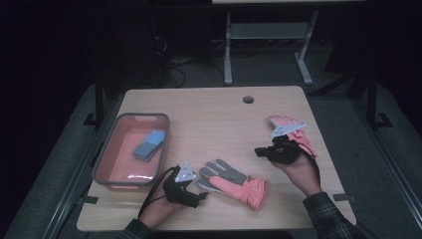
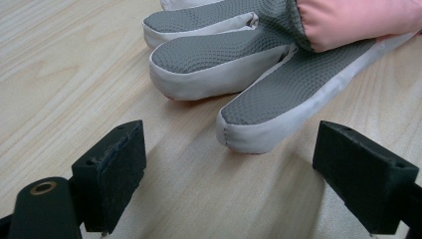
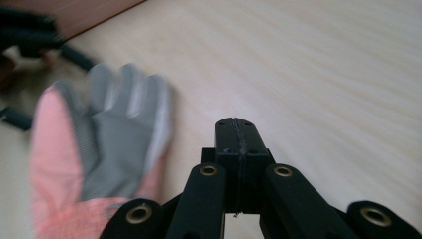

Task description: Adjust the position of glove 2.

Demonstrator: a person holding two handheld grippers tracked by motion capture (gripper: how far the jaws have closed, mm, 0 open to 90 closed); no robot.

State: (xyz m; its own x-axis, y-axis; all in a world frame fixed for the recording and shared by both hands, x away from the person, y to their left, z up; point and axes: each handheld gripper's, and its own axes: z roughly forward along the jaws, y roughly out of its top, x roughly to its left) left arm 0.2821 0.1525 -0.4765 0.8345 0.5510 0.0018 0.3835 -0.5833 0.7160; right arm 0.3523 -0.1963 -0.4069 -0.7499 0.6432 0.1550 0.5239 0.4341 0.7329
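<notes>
A pink glove with grey palm and fingers (image 1: 231,181) lies on the wooden table (image 1: 209,114) near the front edge. My left gripper (image 1: 201,195) sits at its fingertips, pointing right. In the left gripper view the gripper (image 2: 234,154) stands open, and the tip of one grey glove finger (image 2: 268,109) reaches just in between the pads without touching them. A second pink glove (image 1: 293,130) lies at the right. My right gripper (image 1: 260,151) hovers beside it, pointing left. Its jaws are shut with nothing in them (image 3: 237,134); the first glove (image 3: 99,149) shows blurred to its left.
A grey bin with a salmon inside (image 1: 112,149) stands at the table's left and holds a blue and grey item (image 1: 149,144). A round cable hole (image 1: 248,99) is near the far edge. Bare tabletop spreads between the gloves and the far edge.
</notes>
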